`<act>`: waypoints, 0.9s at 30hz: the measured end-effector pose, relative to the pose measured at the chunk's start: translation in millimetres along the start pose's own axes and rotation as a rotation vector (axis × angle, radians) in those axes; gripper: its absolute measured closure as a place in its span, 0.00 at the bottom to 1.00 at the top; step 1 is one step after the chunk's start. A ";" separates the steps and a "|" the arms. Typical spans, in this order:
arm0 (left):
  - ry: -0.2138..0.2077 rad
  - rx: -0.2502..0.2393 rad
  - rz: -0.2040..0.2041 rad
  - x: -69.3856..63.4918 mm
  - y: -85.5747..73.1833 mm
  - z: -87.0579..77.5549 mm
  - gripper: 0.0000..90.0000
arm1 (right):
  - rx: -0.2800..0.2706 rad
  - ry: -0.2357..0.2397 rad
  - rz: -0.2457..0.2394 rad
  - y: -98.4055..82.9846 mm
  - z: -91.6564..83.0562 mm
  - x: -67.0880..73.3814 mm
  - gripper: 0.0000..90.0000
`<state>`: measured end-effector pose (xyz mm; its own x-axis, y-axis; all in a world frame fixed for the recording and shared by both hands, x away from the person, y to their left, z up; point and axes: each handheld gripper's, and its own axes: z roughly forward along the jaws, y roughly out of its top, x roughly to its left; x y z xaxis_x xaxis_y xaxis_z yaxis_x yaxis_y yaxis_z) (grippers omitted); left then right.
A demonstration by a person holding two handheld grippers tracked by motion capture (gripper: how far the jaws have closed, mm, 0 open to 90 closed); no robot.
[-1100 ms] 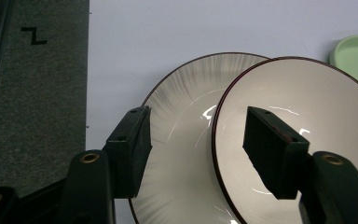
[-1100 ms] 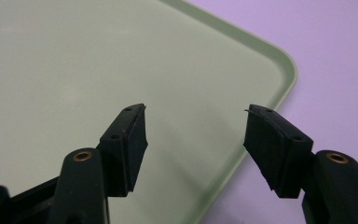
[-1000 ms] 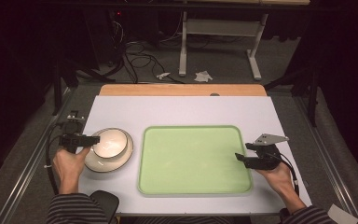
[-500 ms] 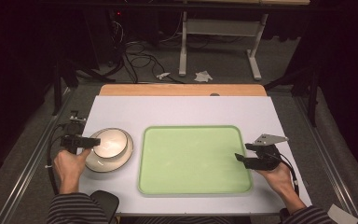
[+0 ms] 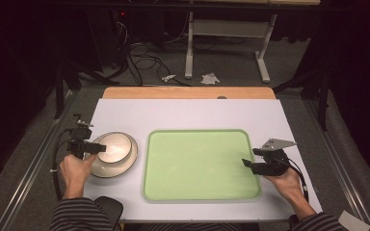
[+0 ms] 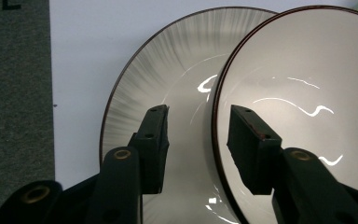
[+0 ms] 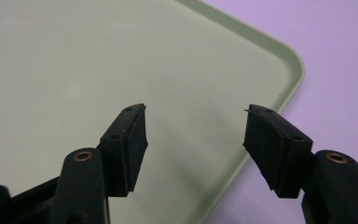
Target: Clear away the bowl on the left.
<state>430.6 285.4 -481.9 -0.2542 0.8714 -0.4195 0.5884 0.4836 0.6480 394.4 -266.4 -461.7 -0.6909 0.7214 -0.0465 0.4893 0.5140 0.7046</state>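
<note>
Nothing is on the green tray (image 5: 200,166) yet: left of it, the left gripper (image 6: 198,135) straddles the bowl (image 6: 303,93) rim on its plate (image 6: 163,88), jaws apart, not clamped, while the right gripper (image 7: 193,140) waits open over the tray's right edge.

glossy glazed bowl (image 6: 303,102) and streaked plate (image 6: 163,79); matt green plastic-looking tray (image 5: 200,163); bare wood strip (image 5: 188,93) behind

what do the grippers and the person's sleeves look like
Both are black two-jaw grippers with flat rectangular pads and brass-coloured rivets. The right gripper carries a grey three-cornered plate; the left gripper trails a black cable. The sleeves are dark with thin light stripes.
</note>
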 end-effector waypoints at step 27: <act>-0.047 0.064 -0.073 -0.4 0.2 9.0 0.90 | 0.004 0.006 0.002 -0.6 3.2 0.1 0.45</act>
<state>437.7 284.4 -487.3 -0.2628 0.8284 -0.4947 0.6182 0.5383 0.5729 395.8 -265.1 -464.4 -0.6931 0.7197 -0.0411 0.4927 0.5146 0.7017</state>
